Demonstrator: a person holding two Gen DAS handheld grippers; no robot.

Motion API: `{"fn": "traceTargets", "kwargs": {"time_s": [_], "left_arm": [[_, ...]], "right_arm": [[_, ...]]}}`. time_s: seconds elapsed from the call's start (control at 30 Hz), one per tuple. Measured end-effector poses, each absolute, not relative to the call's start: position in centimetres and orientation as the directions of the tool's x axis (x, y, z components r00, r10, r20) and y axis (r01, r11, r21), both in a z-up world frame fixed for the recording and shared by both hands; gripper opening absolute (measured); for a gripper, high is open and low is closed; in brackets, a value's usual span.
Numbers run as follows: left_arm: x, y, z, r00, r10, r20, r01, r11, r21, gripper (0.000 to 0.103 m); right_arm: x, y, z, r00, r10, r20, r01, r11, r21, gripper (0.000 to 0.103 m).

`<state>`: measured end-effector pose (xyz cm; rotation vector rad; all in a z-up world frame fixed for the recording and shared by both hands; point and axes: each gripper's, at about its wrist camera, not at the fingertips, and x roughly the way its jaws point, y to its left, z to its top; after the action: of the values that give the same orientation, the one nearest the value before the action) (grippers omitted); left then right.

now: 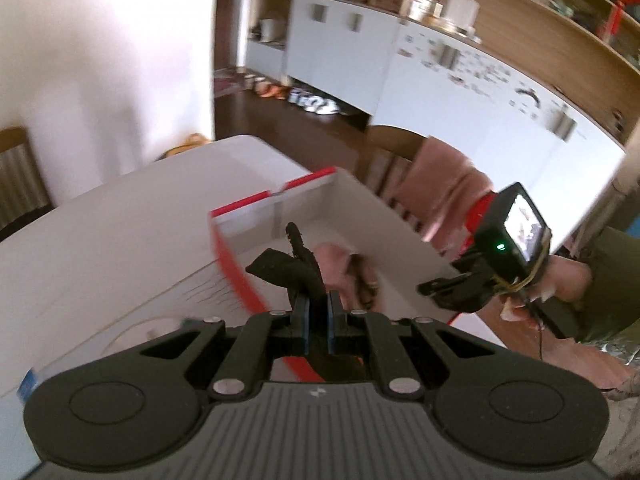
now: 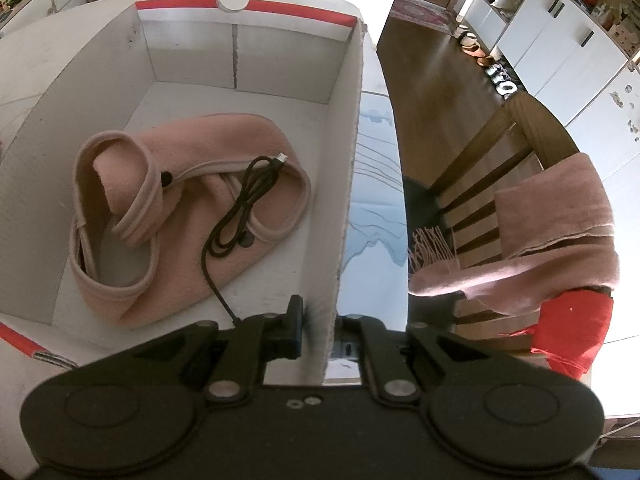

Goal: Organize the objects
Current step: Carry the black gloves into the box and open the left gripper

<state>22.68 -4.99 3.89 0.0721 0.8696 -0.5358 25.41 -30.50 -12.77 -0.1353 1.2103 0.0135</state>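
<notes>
Left wrist view: the left tongs are clamped on a black fabric piece, held over the near rim of the white box. The box sits on a white counter; white cabinets line the room beyond it.

Right wrist view: the right tongs pinch the box's right wall. Inside the box lie a pink fleece wrap and a coiled black cable.

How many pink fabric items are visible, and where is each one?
2. One pink fleece wrap lies inside the white box; one pink scarf hangs over the wooden chair. Others may be hidden.
</notes>
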Motion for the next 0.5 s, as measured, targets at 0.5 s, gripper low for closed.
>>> {"fn": "traceTargets", "kwargs": {"time_s": [0.5], "left_arm": [[27.0,-14.3,-1.7,0.406,-0.488,-0.773,0.575,0.794,-0.198,0.007]], "right_arm": [[25.3,-30.2,-12.8,0.351,-0.064,-0.934,-0.088,0.991,-0.102,0.008]]}}
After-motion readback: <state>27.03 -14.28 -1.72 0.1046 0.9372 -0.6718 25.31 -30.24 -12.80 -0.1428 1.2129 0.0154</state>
